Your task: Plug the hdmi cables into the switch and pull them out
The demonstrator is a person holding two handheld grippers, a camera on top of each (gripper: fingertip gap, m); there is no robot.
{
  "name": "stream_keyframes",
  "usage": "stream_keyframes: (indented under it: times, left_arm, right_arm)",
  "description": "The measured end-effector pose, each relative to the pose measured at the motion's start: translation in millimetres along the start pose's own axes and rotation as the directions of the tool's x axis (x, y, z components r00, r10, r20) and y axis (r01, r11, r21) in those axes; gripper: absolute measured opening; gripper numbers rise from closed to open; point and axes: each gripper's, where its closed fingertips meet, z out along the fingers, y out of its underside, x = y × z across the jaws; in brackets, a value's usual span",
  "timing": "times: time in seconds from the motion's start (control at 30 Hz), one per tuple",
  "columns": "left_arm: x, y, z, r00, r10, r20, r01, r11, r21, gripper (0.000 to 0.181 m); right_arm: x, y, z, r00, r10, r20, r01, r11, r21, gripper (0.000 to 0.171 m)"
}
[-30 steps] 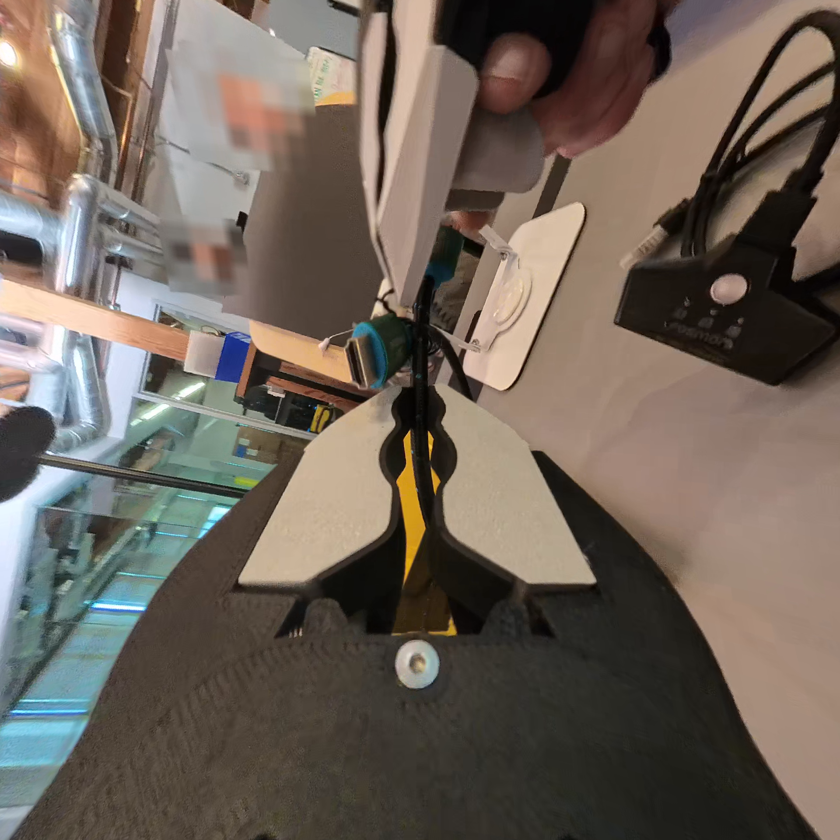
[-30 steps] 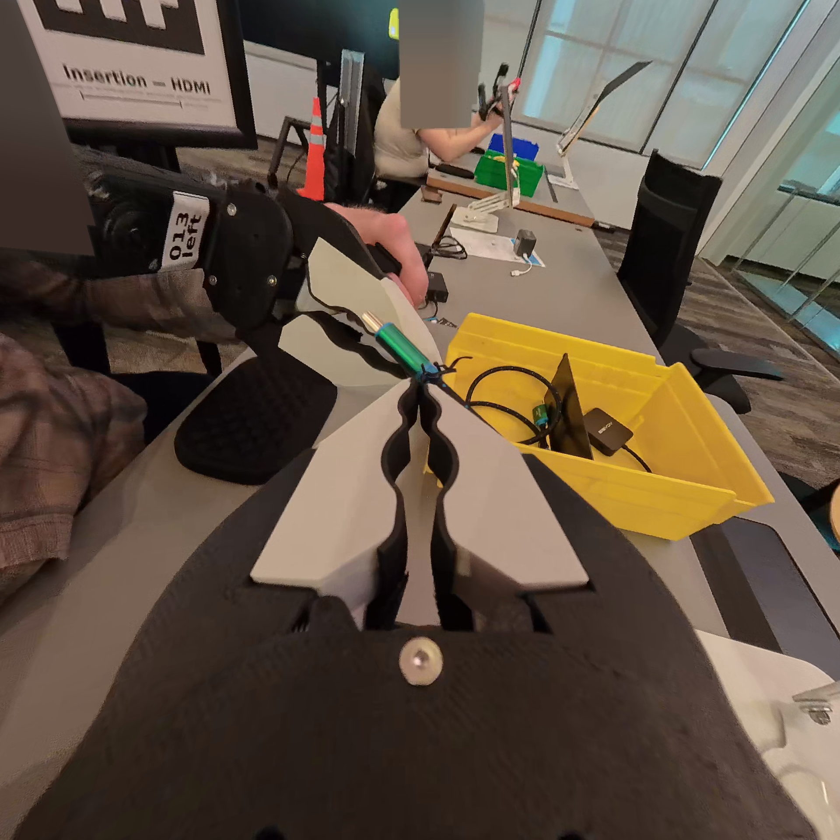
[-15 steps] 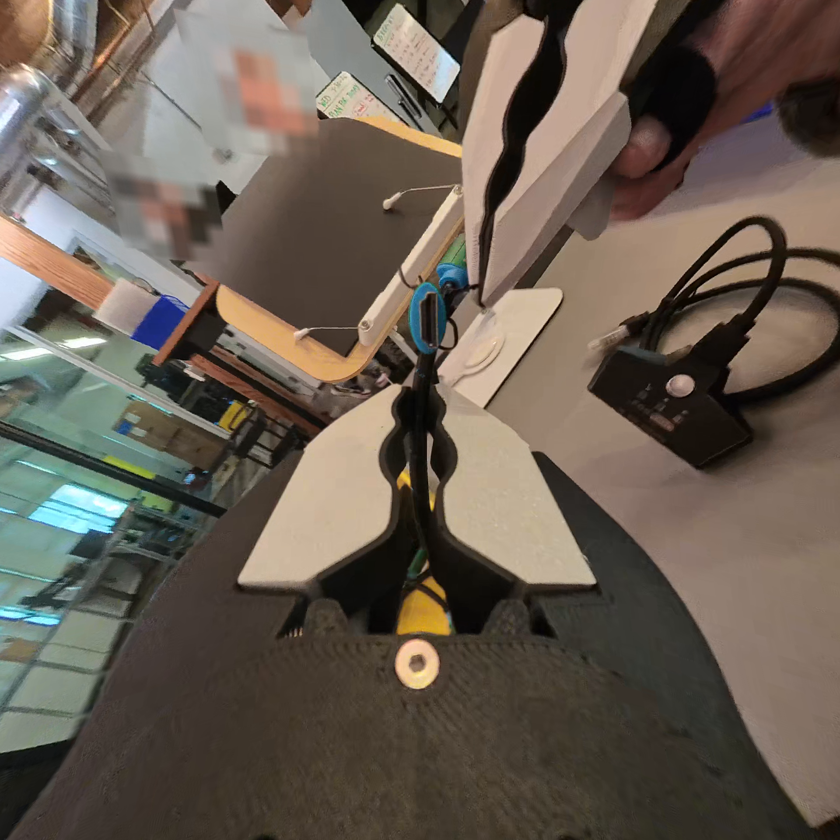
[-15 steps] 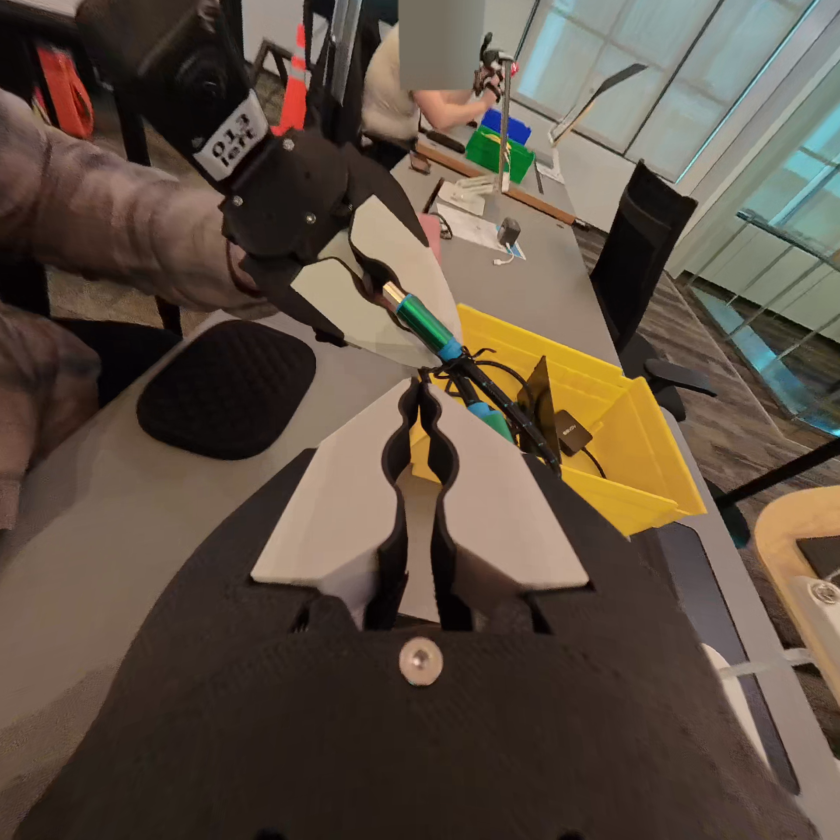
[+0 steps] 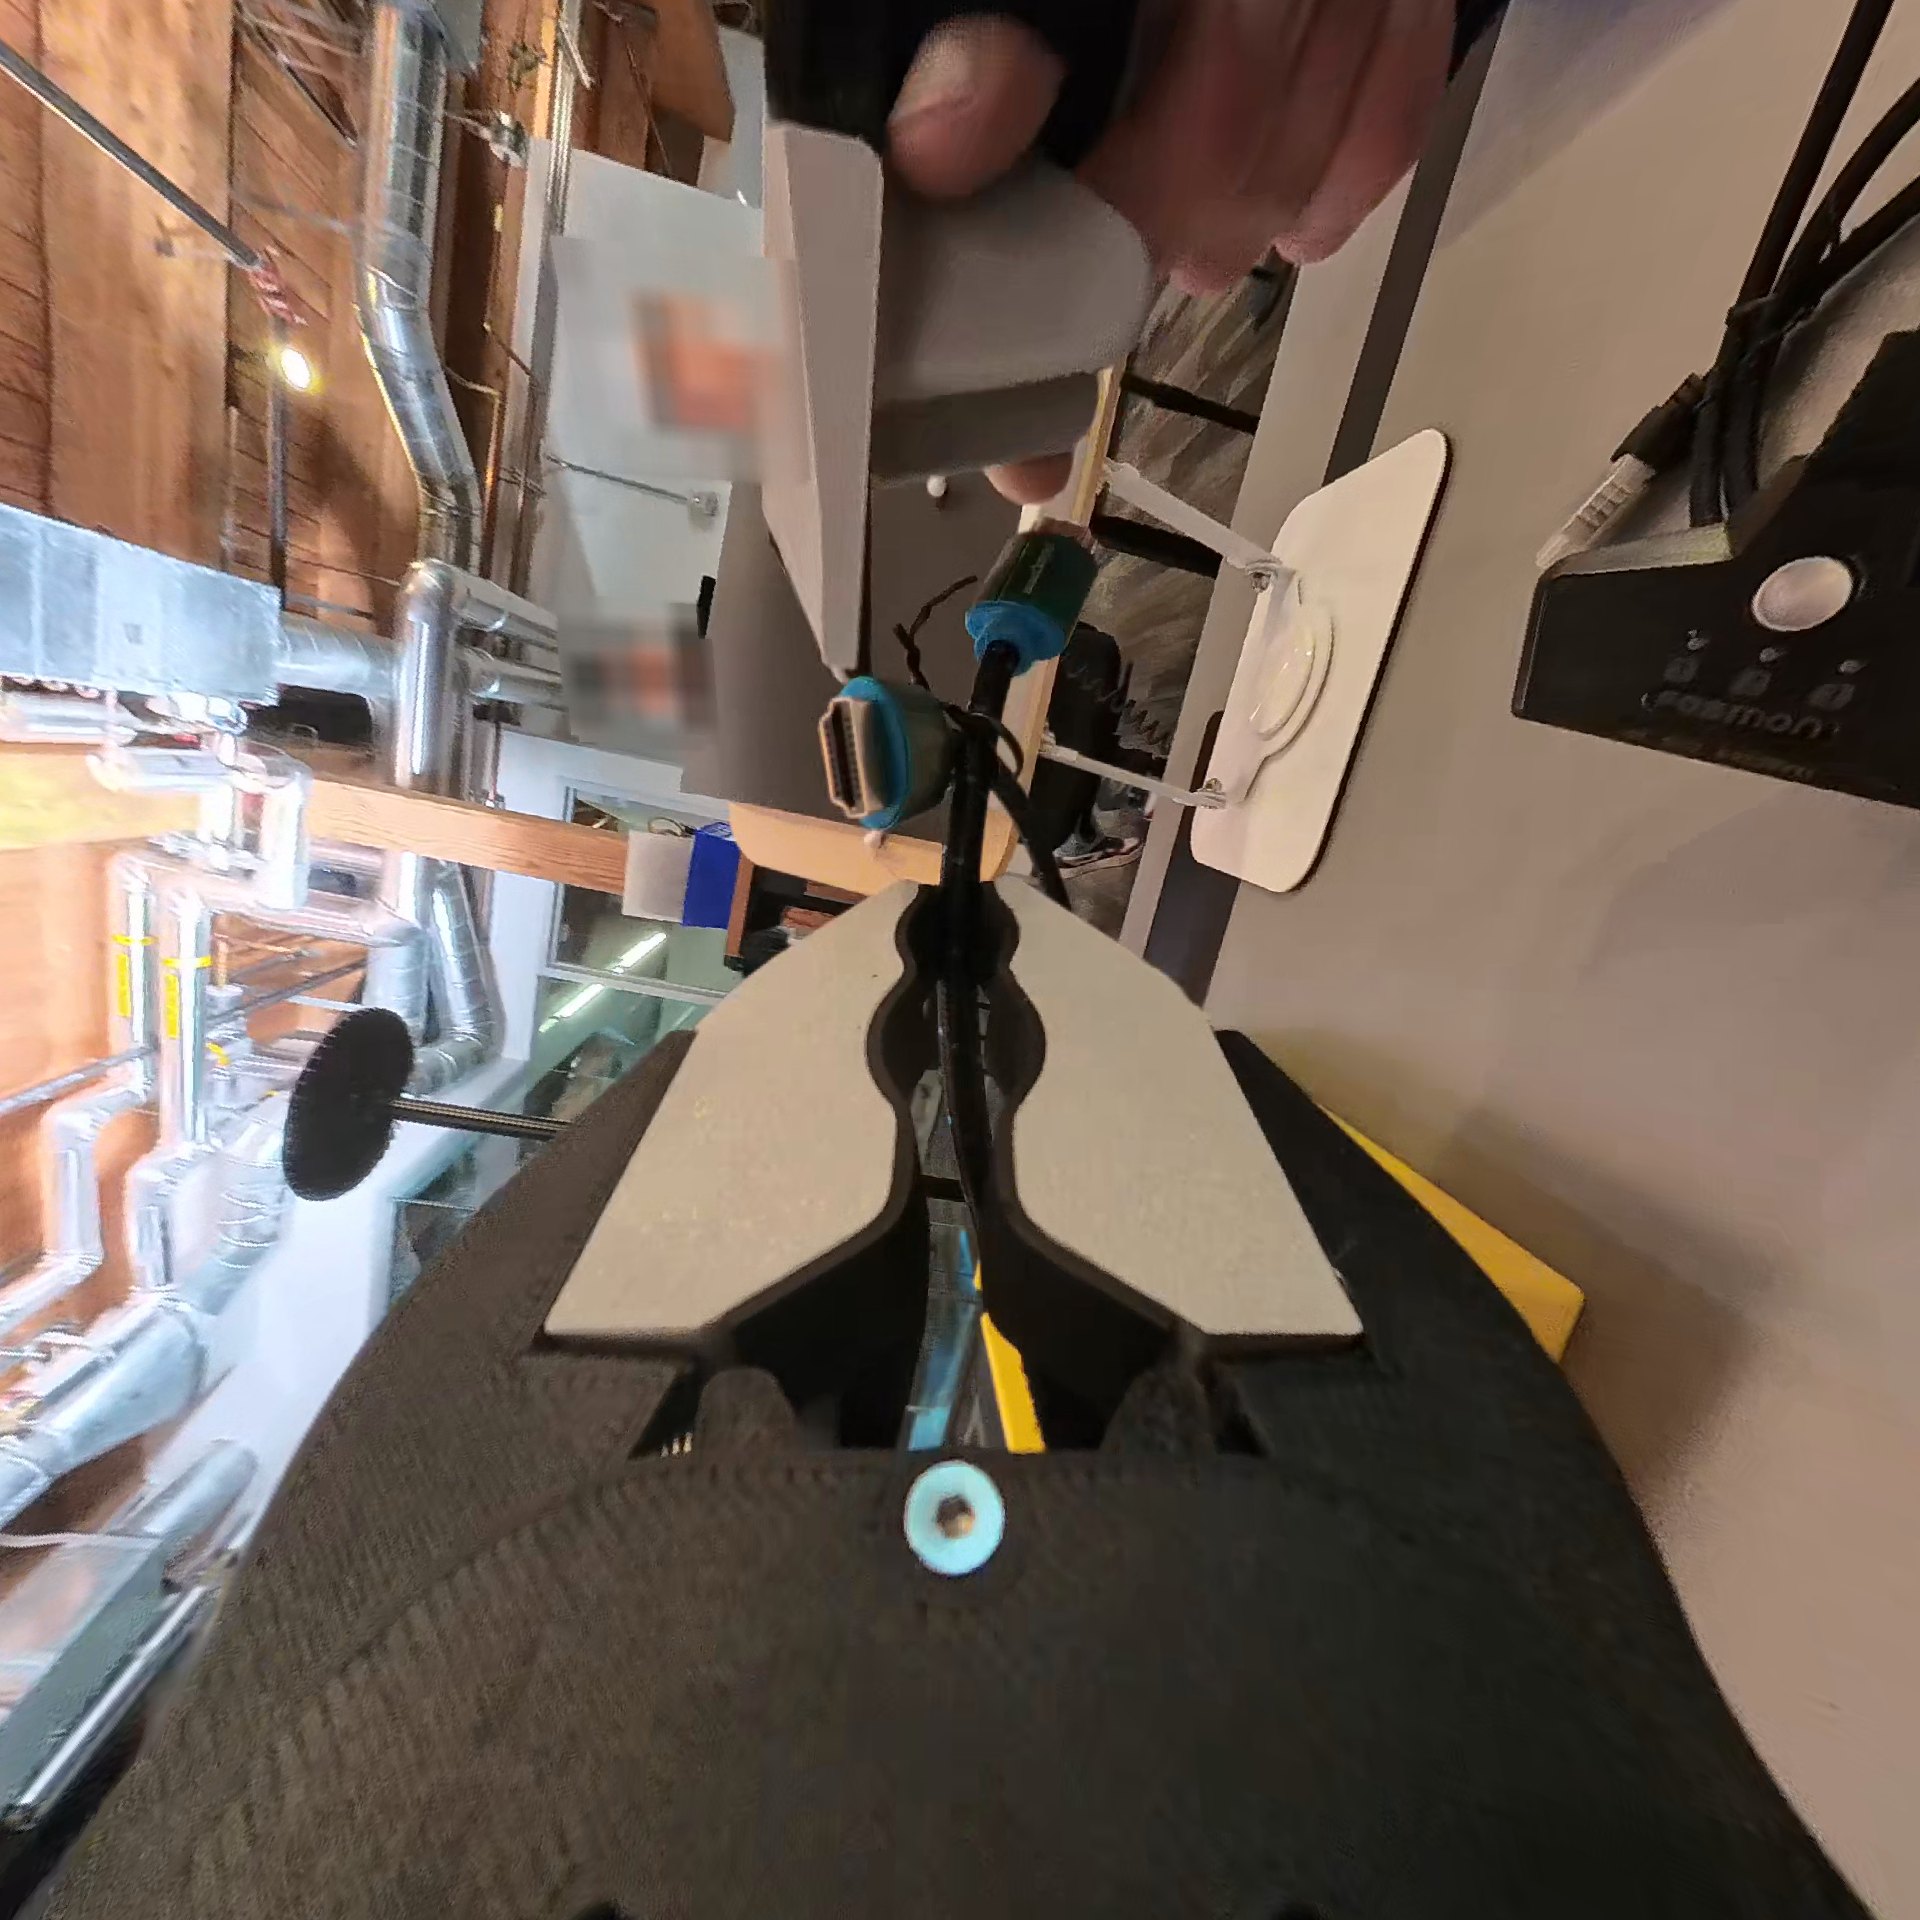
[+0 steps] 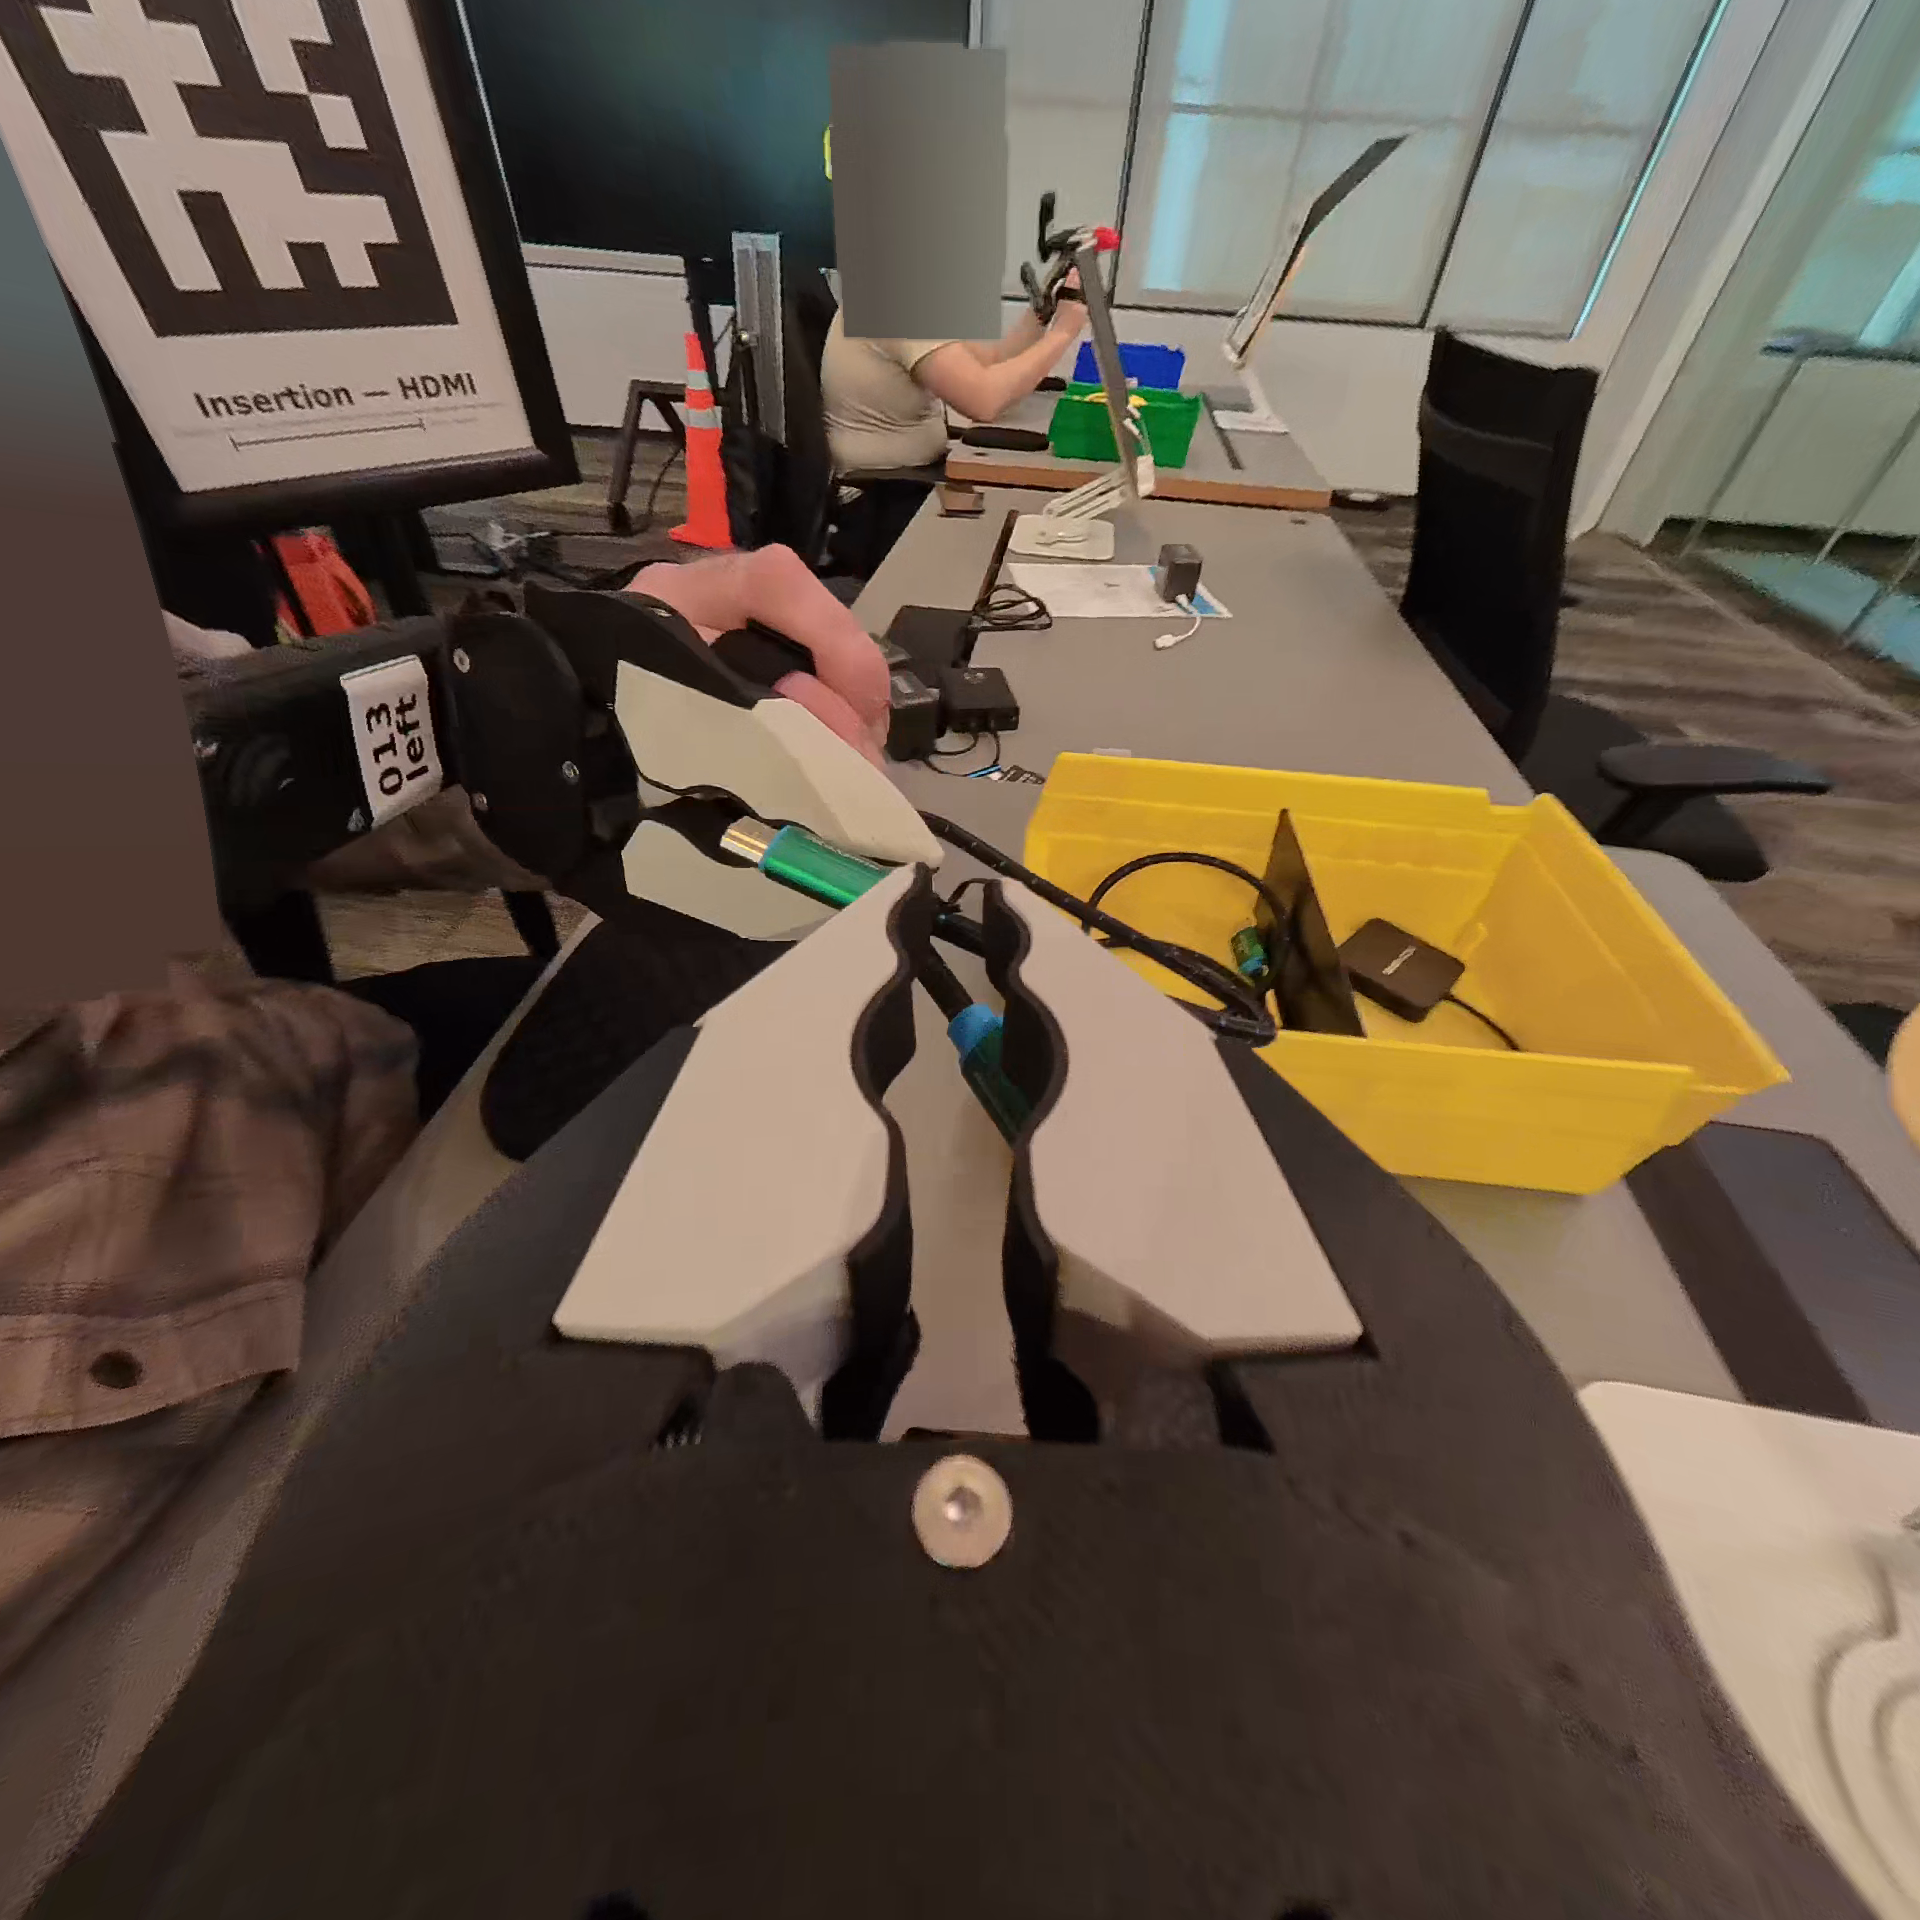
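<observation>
My left gripper (image 5: 958, 920) is shut on a black HDMI cable (image 5: 961, 1049) just behind its green plug (image 5: 883, 758), which sticks out past the tips. In the right wrist view this gripper (image 6: 920, 862) and plug (image 6: 816, 862) are close in front. My right gripper (image 6: 954, 894) is shut on the same bundled cable; a second green plug with a blue collar (image 6: 985, 1060) hangs under its fingers. That plug (image 5: 1023, 597) also shows in the left wrist view. The black HDMI switch (image 5: 1714, 665) sits on the grey table at the right, with black cables in its back.
A yellow bin (image 6: 1455, 1112) holds more cable and a small black box (image 6: 1397, 971). A white pad with a fixture (image 5: 1340, 727) lies beyond the switch. A black mat (image 6: 613, 1018) and a framed sign (image 6: 260, 260) are at the left. A person sits at a far desk. The left gripper's tips are roughly 4 cm from the right gripper's. From either gripper's tips it is about 20 cm to the black HDMI switch (image 5: 1714, 665).
Both grippers came down and turned while holding the cable. The switch slid to the left view's right edge. The second plug now hangs under my right fingers.
</observation>
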Motion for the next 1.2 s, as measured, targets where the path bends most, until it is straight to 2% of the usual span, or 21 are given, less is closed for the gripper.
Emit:
stream_keyframes:
  times: [0.13, 0.3, 0.73, 0.8, 0.83, 1.0, 1.07, 1.2]
  left_arm:
    - [1.6, -0.5, -0.4, 0.999, 0.050, 0.020, -0.049, 0.999, -0.011, 0.007]
    - [5.2, 0.7, 0.2, 0.997, 0.077, 0.013, -0.077, 0.997, -0.018, 0.007]
    - [1.5, -0.7, -1.8, 0.997, 0.073, 0.026, -0.073, 0.997, -0.003, 0.007]
    - [1.2, -1.3, -2.4, 0.996, 0.085, 0.027, -0.085, 0.996, -0.005, 0.007]
    - [1.2, -1.8, -2.7, 0.995, 0.093, 0.029, -0.093, 0.996, -0.004, 0.007]
    - [3.7, -2.2, -3.4, 0.992, 0.125, 0.017, -0.125, 0.992, 0.000, 0.007]
    - [3.8, -2.9, -3.8, 0.992, 0.126, 0.017, -0.126, 0.992, 0.003, 0.007]
    - [7.1, -4.3, -3.9, 0.996, 0.084, -0.015, -0.084, 0.996, 0.018, 0.007]
  right_arm:
    - [0.6, 13.5, 5.0, 0.998, 0.050, 0.026, -0.048, 0.998, -0.049, 0.009]
    - [-5.7, 18.4, 7.5, 0.997, 0.040, 0.067, -0.036, 0.997, -0.064, 0.002]
    - [-7.5, 11.3, 6.6, 0.997, 0.010, 0.080, -0.009, 1.000, -0.006, 0.000]
    - [-10.1, 13.1, 6.7, 0.994, 0.029, 0.104, -0.028, 0.999, -0.017, 0.025]
    - [-10.3, 14.5, 7.6, 0.995, 0.022, 0.101, -0.019, 0.999, -0.026, 0.026]
    - [-12.7, 18.6, 11.2, 0.995, -0.017, 0.093, 0.022, 0.998, -0.051, 0.017]
    - [-11.2, 17.7, 9.5, 0.995, 0.009, 0.099, -0.005, 0.999, -0.042, 0.009]
    - [-11.0, 14.9, -1.5, 0.995, -0.055, 0.087, 0.061, 0.996, -0.059, 0.014]
